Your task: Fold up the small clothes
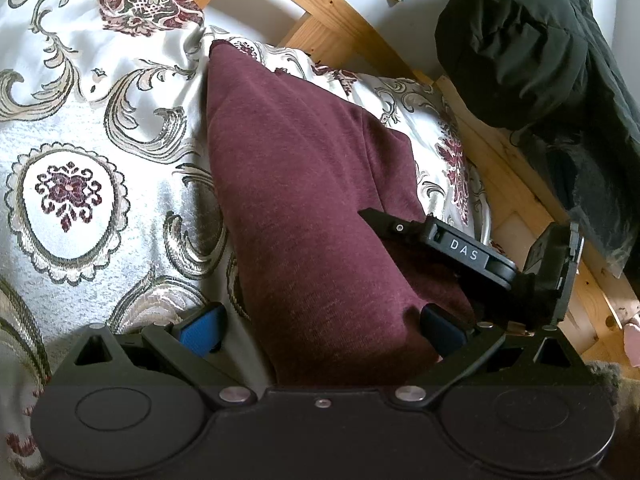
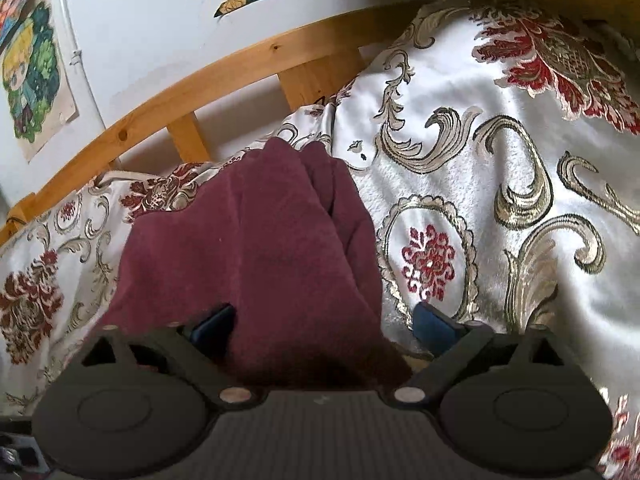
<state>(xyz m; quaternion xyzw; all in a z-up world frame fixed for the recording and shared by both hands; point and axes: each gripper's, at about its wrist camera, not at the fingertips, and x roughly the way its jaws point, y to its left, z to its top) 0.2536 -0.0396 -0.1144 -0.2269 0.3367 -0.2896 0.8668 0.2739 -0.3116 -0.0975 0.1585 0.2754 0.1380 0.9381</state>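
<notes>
A maroon garment (image 1: 304, 184) lies folded lengthwise on the patterned white bedspread (image 1: 80, 128). My left gripper (image 1: 320, 328) is open, its blue-padded fingers (image 1: 202, 330) straddling the garment's near end. The right gripper's body (image 1: 460, 248) shows at the garment's right side in the left wrist view. In the right wrist view the same garment (image 2: 256, 248) lies bunched with folds at its far end. My right gripper (image 2: 324, 324) is open over its near edge, the left finger (image 2: 214, 324) on the cloth and the right finger (image 2: 434, 330) on the bedspread (image 2: 500, 184).
A wooden bed rail (image 1: 360, 28) runs behind the bedspread, also in the right wrist view (image 2: 224, 68). A black jacket (image 1: 532, 52) hangs over the rail at the right. Colourful pictures (image 2: 36, 76) hang on the white wall.
</notes>
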